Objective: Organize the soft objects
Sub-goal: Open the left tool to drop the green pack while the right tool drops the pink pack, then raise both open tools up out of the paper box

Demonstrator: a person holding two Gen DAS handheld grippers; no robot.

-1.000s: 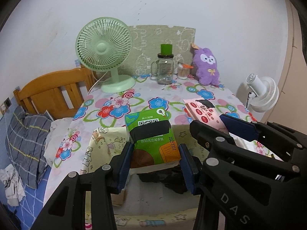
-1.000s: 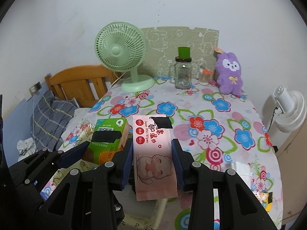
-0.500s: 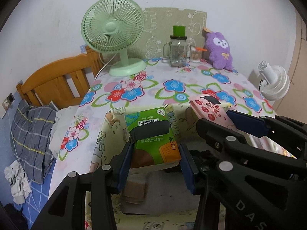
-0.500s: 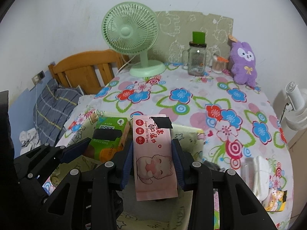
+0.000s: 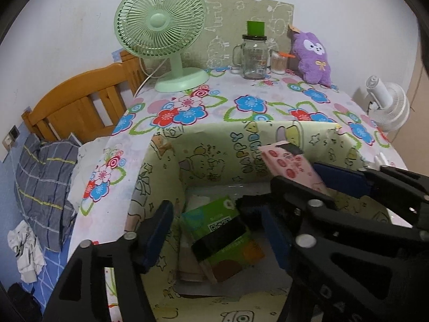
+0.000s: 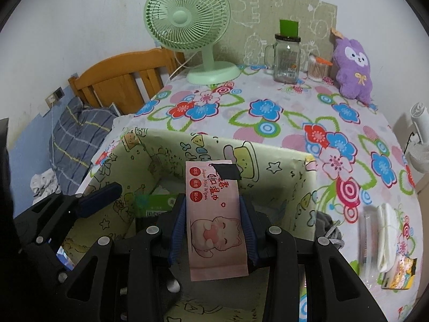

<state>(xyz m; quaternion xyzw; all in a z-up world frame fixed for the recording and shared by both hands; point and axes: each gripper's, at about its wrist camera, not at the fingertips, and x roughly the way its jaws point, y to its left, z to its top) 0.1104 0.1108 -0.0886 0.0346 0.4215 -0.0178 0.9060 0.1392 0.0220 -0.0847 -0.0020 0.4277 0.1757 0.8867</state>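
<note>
Two packs are what we are handling over a box (image 5: 268, 139) lined with yellow cartoon paper, whose inner wall is reading "HAPPY BIRTHDAY" in the left view. We are opening the left gripper (image 5: 217, 230), and its blue pads are standing clear on either side of the green pack (image 5: 222, 236), which is lying tilted on the floor of the box with a QR code and a strip of black tape showing; its smaller print is too blurred for us to read. We are clamping the right gripper (image 6: 213, 230) narrowly on the pink pack (image 6: 214, 214), both pads pressing its long sides, and we are holding it above the opening of the box. Its printing is reading "Super Mini Wipes" beside red Chinese characters, three red dots and a drawn cat face, with black tape at the top corner. Behind the box, the floral tablecloth (image 6: 268, 112) is carrying a green fan (image 6: 187, 18), a glass jar (image 6: 287, 59) with a green top, a tub of cotton swabs (image 6: 317, 69) and a purple plush (image 6: 354, 67). We are also seeing a folded white cloth (image 6: 386, 233) near the table's right edge.
</note>
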